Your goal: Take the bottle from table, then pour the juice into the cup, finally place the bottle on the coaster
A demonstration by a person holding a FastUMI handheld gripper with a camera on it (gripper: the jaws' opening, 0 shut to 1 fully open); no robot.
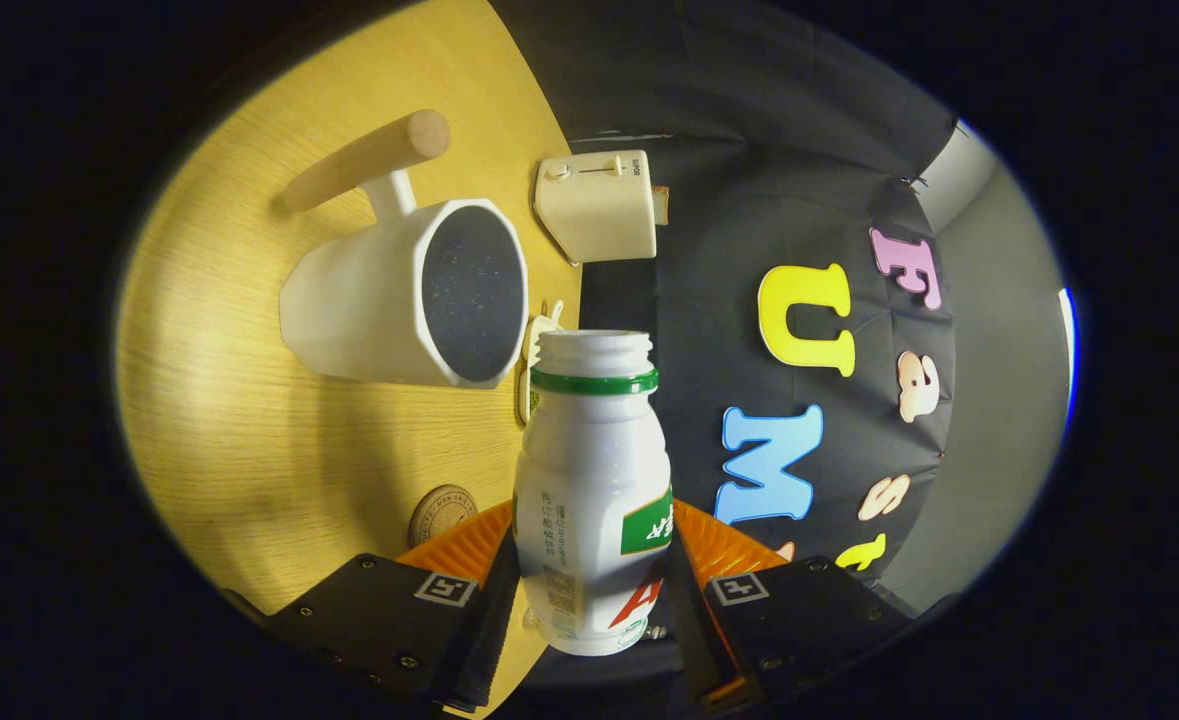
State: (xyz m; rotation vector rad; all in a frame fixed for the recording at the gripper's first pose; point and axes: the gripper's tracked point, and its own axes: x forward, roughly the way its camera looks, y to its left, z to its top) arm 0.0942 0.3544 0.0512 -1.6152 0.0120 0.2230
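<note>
My gripper [589, 570] is shut on a white plastic bottle [589, 480] with a green neck ring and no cap, both fingers pressing its sides. The view is rolled hard over, so the wooden table [249, 420] stands like a wall beside the bottle. The bottle's open mouth sits just beside the rim of a white faceted cup [399, 295] with a dark speckled inside and a wooden bar handle [369, 158]. No liquid shows leaving the mouth. A round wooden coaster [442, 513] lies on the table close to the fingers, partly hidden by one of them.
A cream toaster [597, 205] stands at the table's edge beyond the cup. A small pale object [534, 345] lies between the cup and the bottle's neck. The black cloth wall of the booth rises past the table edge.
</note>
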